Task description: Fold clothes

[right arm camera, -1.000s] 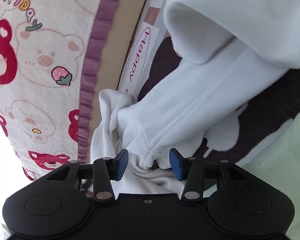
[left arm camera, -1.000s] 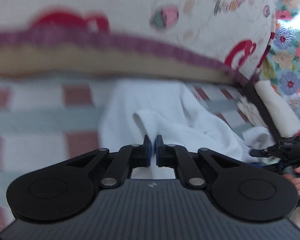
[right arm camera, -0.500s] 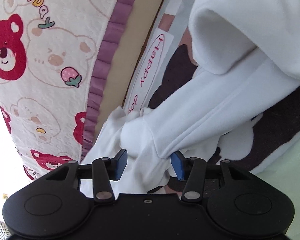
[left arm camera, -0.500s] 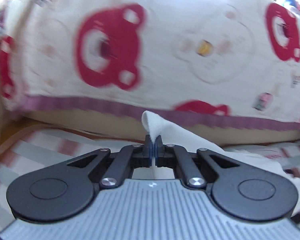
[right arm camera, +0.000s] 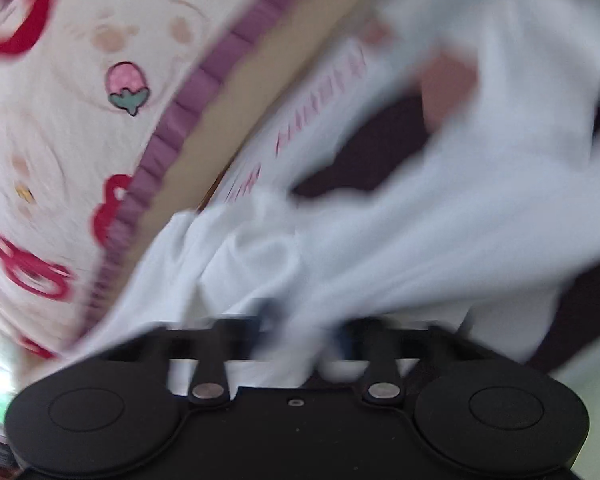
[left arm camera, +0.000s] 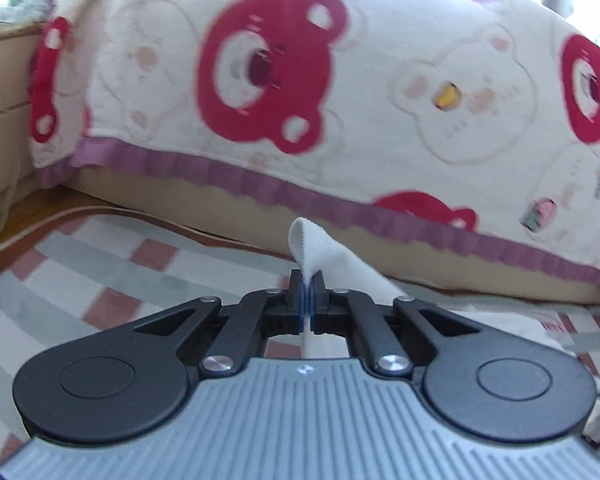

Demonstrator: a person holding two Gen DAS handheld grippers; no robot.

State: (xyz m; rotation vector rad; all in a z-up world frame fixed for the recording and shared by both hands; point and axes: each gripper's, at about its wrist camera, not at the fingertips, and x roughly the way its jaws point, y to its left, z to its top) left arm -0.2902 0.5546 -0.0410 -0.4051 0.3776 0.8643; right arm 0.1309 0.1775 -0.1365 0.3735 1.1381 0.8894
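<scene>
Left fingers clamped on one white garment; right fingers closing around it, beside bear-print bedspread.

Domestic bedroom. Evidence: a bed covered by a cream quilted bedspread printed with red and pale bear faces, edged with a purple ruffled trim over a tan base; a soft floor mat in grey, white and dusty-pink checks beside it; a pale wooden drawer unit at left; daylight at the upper right.
</scene>
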